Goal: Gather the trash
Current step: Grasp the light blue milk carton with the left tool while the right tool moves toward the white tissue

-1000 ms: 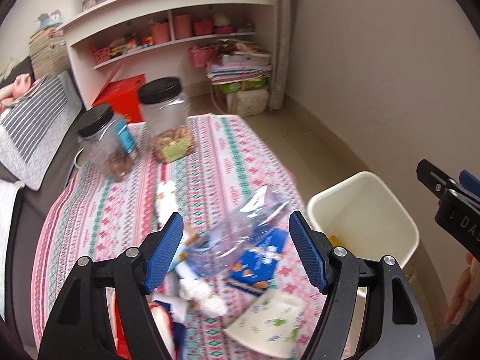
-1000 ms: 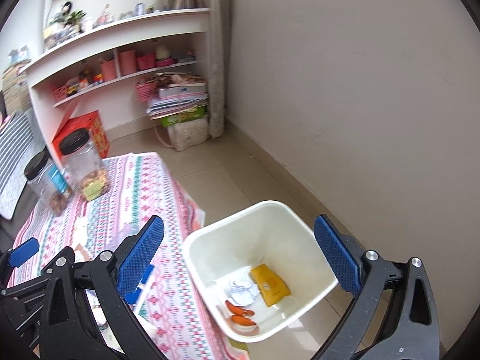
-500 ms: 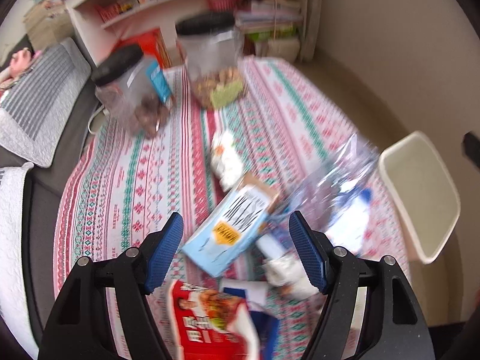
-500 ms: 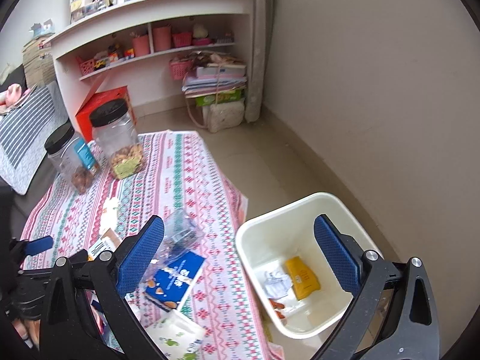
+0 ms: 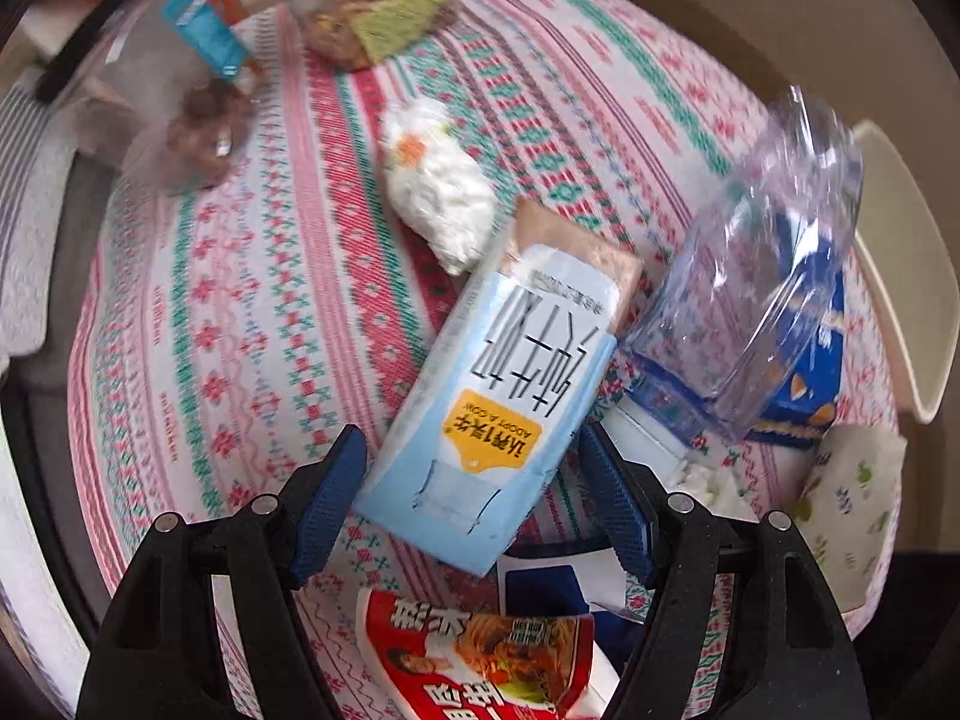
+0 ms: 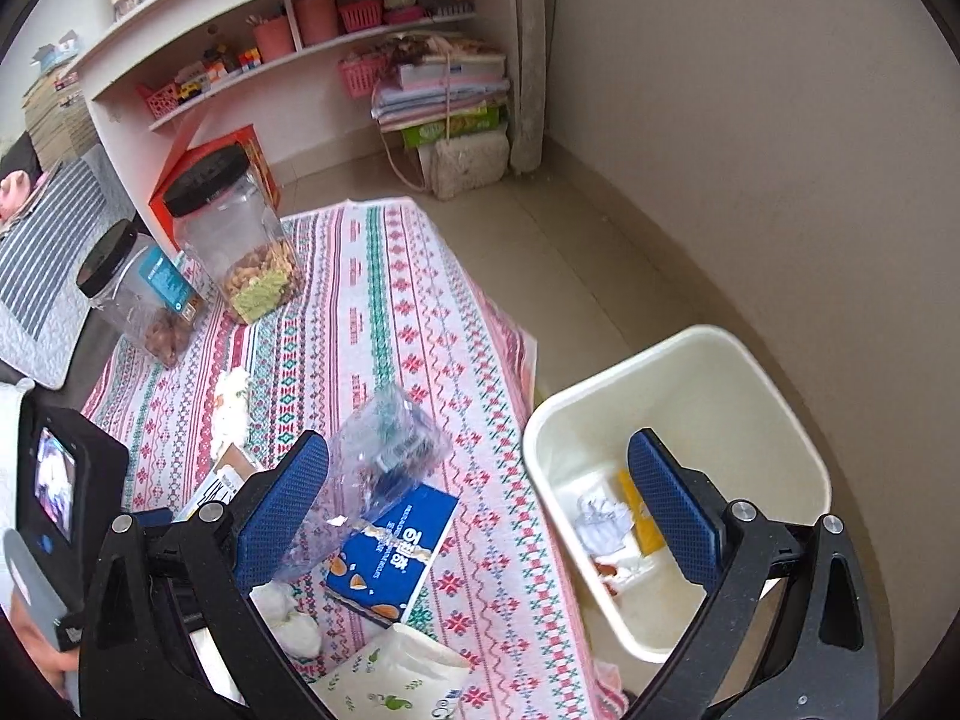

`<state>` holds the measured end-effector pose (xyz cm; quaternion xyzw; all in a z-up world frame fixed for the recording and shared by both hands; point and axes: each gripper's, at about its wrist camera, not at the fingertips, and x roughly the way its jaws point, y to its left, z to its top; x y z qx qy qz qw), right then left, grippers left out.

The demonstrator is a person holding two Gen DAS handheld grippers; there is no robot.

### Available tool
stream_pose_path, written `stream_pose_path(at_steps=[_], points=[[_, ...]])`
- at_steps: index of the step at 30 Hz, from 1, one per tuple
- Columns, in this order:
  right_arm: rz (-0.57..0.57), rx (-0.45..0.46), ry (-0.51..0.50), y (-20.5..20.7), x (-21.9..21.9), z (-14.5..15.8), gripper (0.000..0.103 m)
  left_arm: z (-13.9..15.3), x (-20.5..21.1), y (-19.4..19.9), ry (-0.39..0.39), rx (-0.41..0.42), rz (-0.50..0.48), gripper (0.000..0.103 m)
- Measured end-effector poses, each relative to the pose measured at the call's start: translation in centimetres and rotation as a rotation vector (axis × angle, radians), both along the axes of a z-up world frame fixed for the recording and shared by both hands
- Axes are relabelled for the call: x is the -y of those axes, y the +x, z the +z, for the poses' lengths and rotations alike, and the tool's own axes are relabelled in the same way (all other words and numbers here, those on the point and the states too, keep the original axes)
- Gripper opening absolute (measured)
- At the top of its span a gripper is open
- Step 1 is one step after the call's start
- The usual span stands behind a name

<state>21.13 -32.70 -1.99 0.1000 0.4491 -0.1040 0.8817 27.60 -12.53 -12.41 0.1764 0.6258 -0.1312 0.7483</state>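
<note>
Trash lies on a patterned tablecloth [image 5: 252, 300]. My left gripper [image 5: 474, 504] is open, its jaws on either side of the near end of a light blue milk carton [image 5: 498, 408]. Around the carton are a crumpled white tissue [image 5: 438, 186], a clear plastic bag [image 5: 756, 300] over a dark blue box [image 6: 396, 552], a red snack packet [image 5: 480, 660] and a white printed paper [image 6: 390, 678]. My right gripper [image 6: 480, 510] is open and empty, above the table edge beside a cream trash bin [image 6: 690, 360] that holds a few scraps.
Two black-lidded clear jars [image 6: 240, 240] [image 6: 138, 300] with snacks stand at the table's far left. A white shelf unit [image 6: 288, 42], a red box and stacked books sit behind. A wall [image 6: 780, 150] runs along the right beyond the bin.
My left gripper has dropped and moved forward over the trash until its jaws flank the blue carton. My right gripper has swung left, so more of the table shows.
</note>
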Motion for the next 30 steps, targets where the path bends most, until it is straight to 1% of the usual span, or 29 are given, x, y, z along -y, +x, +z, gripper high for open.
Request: stream_pose_path(at_steps=[3,5,6,9,12,13,17,22,26,29,30], points=[[-0.003,-0.023,0.040,0.7,-0.1,-0.6,0.096,-0.4,0.1,0.3,-0.014,-0.002,-0.008,0.072],[-0.001,-0.024,0.043,1.0,-0.3,-0.7,0.096,-0.5,-0.2,0.4,-0.043,0.001,-0.007,0.070],[0.001,-0.022,0.041,1.2,-0.6,-0.7,0.096,-0.5,-0.3,0.4,-0.056,0.005,-0.010,0.067],[0.016,-0.019,0.036,1.7,-1.4,-0.8,0.096,-0.5,-0.8,0.0,-0.079,0.029,-0.025,0.062],[0.035,-0.013,0.014,2.5,-2.4,-0.9,0.096,0.3,-2.6,-0.3,-0.145,0.041,0.004,0.058],[0.043,-0.013,0.006,2.8,-2.8,-1.0,0.096,1.0,-3.3,-0.5,-0.166,0.056,0.014,0.058],[0.081,-0.015,-0.012,3.9,-4.1,-1.5,0.096,3.4,-5.4,-1.4,-0.193,0.123,0.044,0.058],[0.164,-0.035,-0.028,5.6,-7.0,-2.3,0.096,6.2,-9.1,-1.8,-0.214,0.193,0.147,0.058],[0.226,-0.073,-0.035,7.8,-10.4,-3.3,0.096,7.6,-12.5,-0.9,-0.238,0.241,0.257,0.058],[0.257,-0.115,-0.004,9.8,-12.7,-4.3,0.096,8.5,-14.6,-0.6,-0.242,0.273,0.329,0.058],[0.266,-0.145,0.019,10.7,-13.8,-5.0,0.096,8.9,-15.5,-0.5,-0.252,0.280,0.355,0.058]])
